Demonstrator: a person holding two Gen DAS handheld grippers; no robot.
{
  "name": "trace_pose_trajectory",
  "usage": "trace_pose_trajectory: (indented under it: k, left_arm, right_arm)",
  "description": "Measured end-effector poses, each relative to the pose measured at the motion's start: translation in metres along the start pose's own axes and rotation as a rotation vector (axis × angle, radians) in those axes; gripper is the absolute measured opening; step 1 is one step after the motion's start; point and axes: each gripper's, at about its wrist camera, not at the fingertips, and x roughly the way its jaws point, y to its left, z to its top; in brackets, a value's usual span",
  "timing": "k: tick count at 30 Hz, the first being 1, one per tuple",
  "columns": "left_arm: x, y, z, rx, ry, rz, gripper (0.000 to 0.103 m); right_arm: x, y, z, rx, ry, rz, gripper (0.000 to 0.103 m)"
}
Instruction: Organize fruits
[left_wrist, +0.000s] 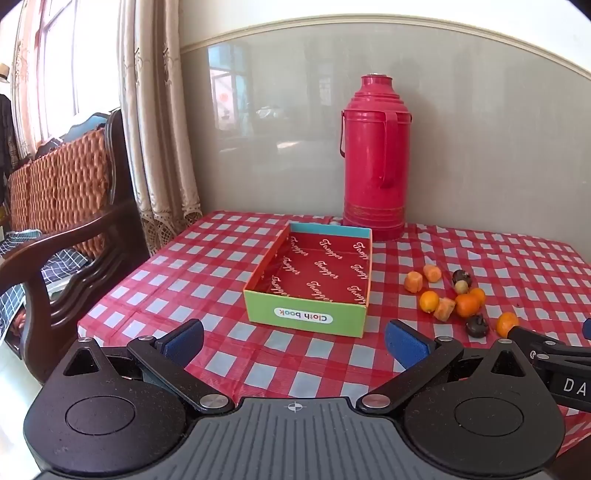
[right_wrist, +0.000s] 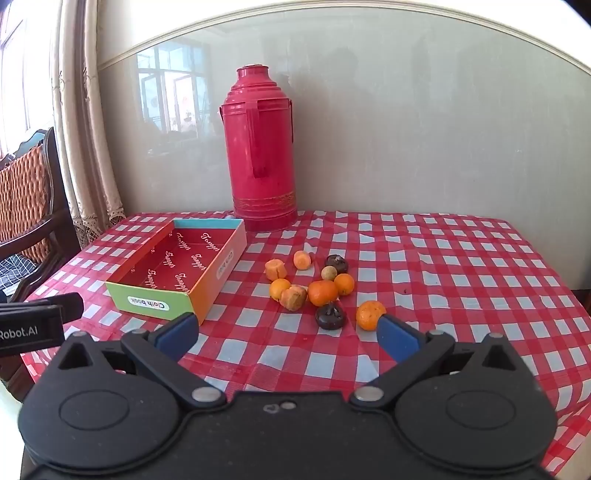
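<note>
Checked-cloth counter (right_wrist: 424, 258): your left tongs (left_wrist: 293, 341) and right tongs (right_wrist: 286, 332) gape wide; fruits (right_wrist: 323, 291) cluster beside cardboard box (right_wrist: 218, 269).

A home dining corner — checked tablecloth (right_wrist: 424, 266), red thermos (right_wrist: 260, 147), lace curtain (left_wrist: 159, 129), wooden armchair (left_wrist: 62, 229).

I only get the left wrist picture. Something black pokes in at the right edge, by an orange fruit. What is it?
Observer: That is the right gripper. Its jaws stand wide open with nothing between them.
Visitor: Is it touching that fruit?
Observer: The nearest tangerine sits ungripped right at the tip of one blue pad. I cannot tell whether they touch.
Visitor: Does the box hide anything from me?
Observer: The box has an orange side wall facing the fruit, with a small label on it.
</note>
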Motion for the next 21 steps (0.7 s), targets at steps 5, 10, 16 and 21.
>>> trace_pose_trajectory:
  k: [5, 10, 16, 21]
  left_arm:
    - [-0.0001, -0.0004, 0.0004, -0.001, 0.002, 0.0, 0.103]
    - [-0.0001, 0.0001, -0.0009, -0.002, 0.0, 0.0, 0.103]
    - [-0.001, -0.0017, -0.0002, -0.003, -0.001, 0.0, 0.103]
    - [-0.0001, -0.0002, -0.0002, -0.001, -0.001, 0.0, 0.103]
  right_arm:
    - [0.0004, -0.0001, -0.0003, 0.002, 0.001, 0.001, 0.097]
    - [0.0006, -0.0001, -0.0009, 0.004, 0.003, 0.0, 0.097]
    - [0.0016, 0.0001, -0.0023, 0.003, 0.006, 0.0, 0.097]
    - [0.0014, 0.0, -0.0022, 0.003, 0.008, 0.0, 0.097]
